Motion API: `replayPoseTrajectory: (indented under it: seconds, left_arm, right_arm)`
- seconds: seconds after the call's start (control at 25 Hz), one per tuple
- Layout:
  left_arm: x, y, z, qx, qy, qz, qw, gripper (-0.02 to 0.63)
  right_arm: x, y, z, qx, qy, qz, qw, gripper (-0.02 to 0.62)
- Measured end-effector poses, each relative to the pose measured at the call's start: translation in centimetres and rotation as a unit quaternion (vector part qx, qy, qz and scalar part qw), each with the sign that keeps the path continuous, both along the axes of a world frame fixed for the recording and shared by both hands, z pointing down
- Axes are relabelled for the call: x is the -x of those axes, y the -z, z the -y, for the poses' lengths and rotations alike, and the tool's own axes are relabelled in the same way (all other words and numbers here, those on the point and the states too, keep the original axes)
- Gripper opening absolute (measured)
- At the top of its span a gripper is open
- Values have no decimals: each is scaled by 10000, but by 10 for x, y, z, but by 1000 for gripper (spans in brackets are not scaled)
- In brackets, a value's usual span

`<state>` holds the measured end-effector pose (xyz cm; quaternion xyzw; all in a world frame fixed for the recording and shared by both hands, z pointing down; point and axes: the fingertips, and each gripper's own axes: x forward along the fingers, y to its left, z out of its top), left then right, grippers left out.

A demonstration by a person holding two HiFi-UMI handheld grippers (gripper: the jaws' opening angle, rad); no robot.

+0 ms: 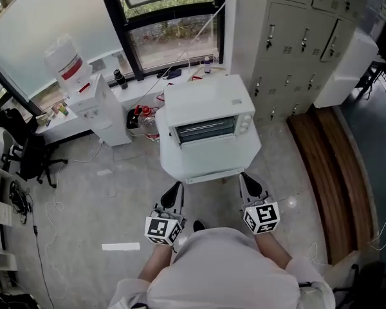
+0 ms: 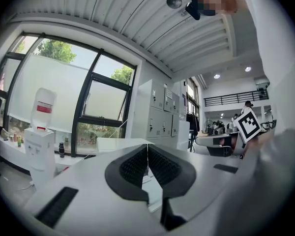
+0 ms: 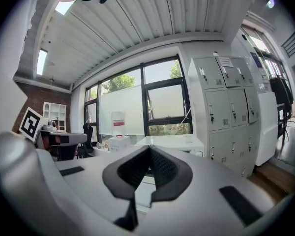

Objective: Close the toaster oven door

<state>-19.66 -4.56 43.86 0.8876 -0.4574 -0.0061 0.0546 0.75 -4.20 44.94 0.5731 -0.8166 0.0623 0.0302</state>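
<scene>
A white toaster oven (image 1: 208,103) stands on a white stand in front of me. Its door (image 1: 211,157) is dropped open towards me, and the wire racks (image 1: 206,129) show inside. My left gripper (image 1: 174,191) is just short of the door's front left corner, jaws shut and empty. My right gripper (image 1: 246,180) is at the front right corner, also shut with nothing in it. In the left gripper view the closed left gripper (image 2: 147,151) points level at the oven (image 2: 119,143). In the right gripper view the shut right gripper (image 3: 149,154) points at the oven (image 3: 173,141).
A water dispenser (image 1: 85,92) stands left of the oven by the window. Grey lockers (image 1: 299,40) fill the wall at the right, with a wooden strip (image 1: 328,172) on the floor beside them. Bottles in a bin (image 1: 143,118) sit behind the stand. An office chair (image 1: 27,154) is far left.
</scene>
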Motion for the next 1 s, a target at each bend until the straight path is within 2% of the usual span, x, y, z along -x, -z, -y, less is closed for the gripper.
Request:
replayPoseTrajectory:
  seconds: [0.28, 0.44, 0.72, 1.0]
  left_arm:
    - [14, -2, 55, 121, -365, -239, 9990, 20]
    - [19, -8, 71, 225, -389, -309, 9985, 20]
    - [17, -11, 78, 287, -92, -302, 9991, 20]
    - [-3, -1, 81, 244, 281, -267, 9989, 20]
  right_arm:
    - [18, -1, 37, 48, -277, 6, 9996, 8]
    - [20, 2, 50, -14, -291, 32, 9996, 8]
    - [8, -2, 67, 29, -158, 224, 9996, 8]
    - [-10, 5, 82, 15, 200, 227, 9995, 8]
